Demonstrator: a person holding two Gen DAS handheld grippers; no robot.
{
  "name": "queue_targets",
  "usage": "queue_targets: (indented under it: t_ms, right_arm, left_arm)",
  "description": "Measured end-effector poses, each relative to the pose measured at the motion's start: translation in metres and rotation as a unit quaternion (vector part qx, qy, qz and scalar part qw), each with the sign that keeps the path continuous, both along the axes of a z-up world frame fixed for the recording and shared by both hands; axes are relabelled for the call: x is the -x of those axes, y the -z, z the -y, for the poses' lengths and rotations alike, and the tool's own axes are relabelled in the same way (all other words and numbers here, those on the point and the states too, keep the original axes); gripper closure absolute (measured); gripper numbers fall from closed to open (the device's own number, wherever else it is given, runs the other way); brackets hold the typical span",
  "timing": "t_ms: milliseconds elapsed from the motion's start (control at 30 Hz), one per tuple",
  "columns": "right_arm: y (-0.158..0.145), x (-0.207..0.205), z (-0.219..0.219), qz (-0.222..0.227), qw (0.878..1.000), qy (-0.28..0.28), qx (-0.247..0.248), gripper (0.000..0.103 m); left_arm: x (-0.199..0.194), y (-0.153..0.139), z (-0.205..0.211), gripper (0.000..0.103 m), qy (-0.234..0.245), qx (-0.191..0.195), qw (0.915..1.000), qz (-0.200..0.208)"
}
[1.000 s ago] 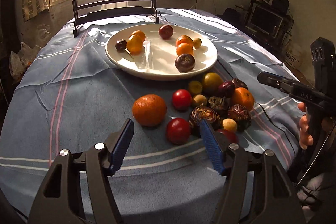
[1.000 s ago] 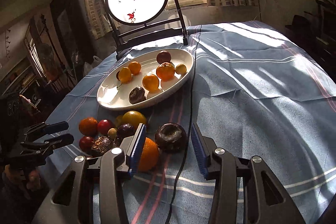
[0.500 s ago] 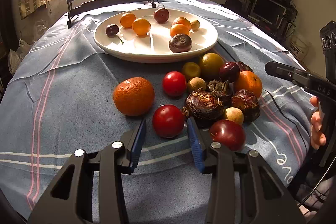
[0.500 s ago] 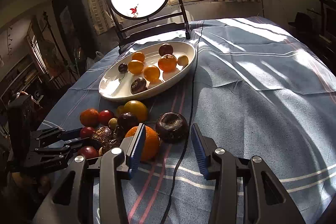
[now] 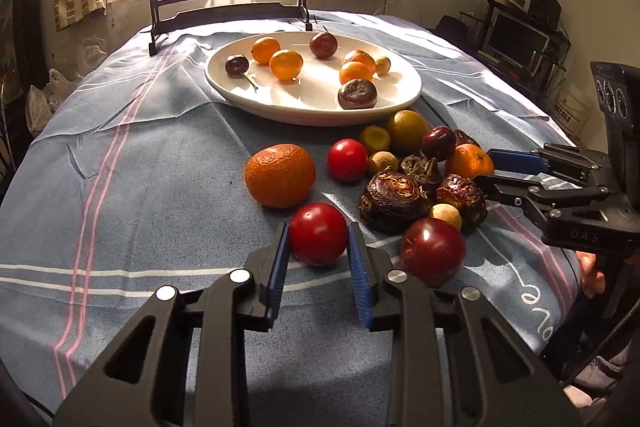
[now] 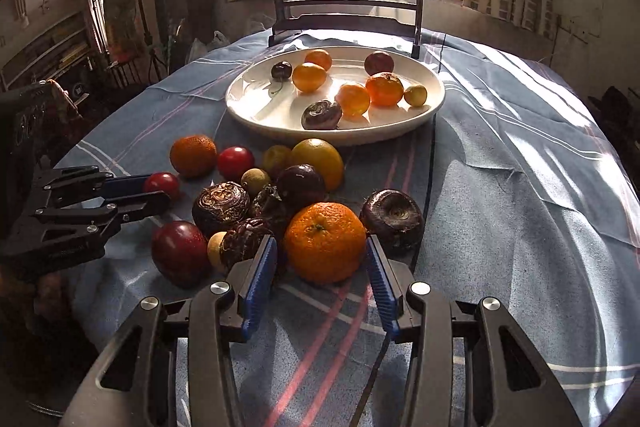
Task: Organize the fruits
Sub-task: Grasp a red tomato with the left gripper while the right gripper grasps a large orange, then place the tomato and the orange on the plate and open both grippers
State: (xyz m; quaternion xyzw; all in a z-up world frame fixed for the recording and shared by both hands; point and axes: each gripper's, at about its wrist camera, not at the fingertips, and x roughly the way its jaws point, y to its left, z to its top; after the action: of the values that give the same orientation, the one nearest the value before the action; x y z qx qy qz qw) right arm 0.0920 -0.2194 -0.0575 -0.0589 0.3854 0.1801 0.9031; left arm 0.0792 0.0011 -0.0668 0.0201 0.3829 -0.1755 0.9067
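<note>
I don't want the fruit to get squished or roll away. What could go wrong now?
1. The left gripper has just closed its blue pads onto the small round red tomato; squeezing harder might bruise it.
2. The right gripper has been opening around the bumpy round orange mandarin, with the dark brown water chestnut right beside one finger, so it could get nudged across the blue striped tablecloth.

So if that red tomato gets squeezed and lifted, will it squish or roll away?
The red tomato looks round and glossy, so it could slip or roll if let go. The left gripper has just been closing, its blue pads against both sides. The skin looks thin, so a hard squeeze might bruise it. It probably lifts easily.
</note>
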Motion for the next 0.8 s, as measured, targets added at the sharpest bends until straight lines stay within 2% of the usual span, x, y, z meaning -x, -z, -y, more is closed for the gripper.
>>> queue_targets:
  t_ms: [167,233,500,600,800]
  right_arm:
    - [0.001,-0.007,0.001,-0.010,1.000,0.012,-0.009,0.051]
    - [0.002,-0.010,0.005,-0.018,1.000,0.013,-0.022,0.060]
    - [-0.009,0.001,0.027,0.009,0.995,0.024,-0.098,0.061]
    - [-0.021,-0.003,0.042,0.013,0.989,0.038,-0.139,0.061]
    - [-0.058,-0.043,0.045,0.029,0.987,0.053,-0.152,0.061]
  left_arm:
    - [0.002,-0.003,-0.005,0.075,-0.001,0.005,1.0000,0.002]
    - [0.003,-0.004,-0.006,0.075,-0.003,0.008,1.0000,0.003]
    - [0.006,-0.009,-0.011,0.075,-0.007,0.021,0.9997,0.007]
    - [0.005,-0.018,-0.012,0.075,-0.004,0.026,0.9995,0.017]
    - [-0.028,-0.046,-0.006,0.075,0.005,0.023,0.9992,0.033]
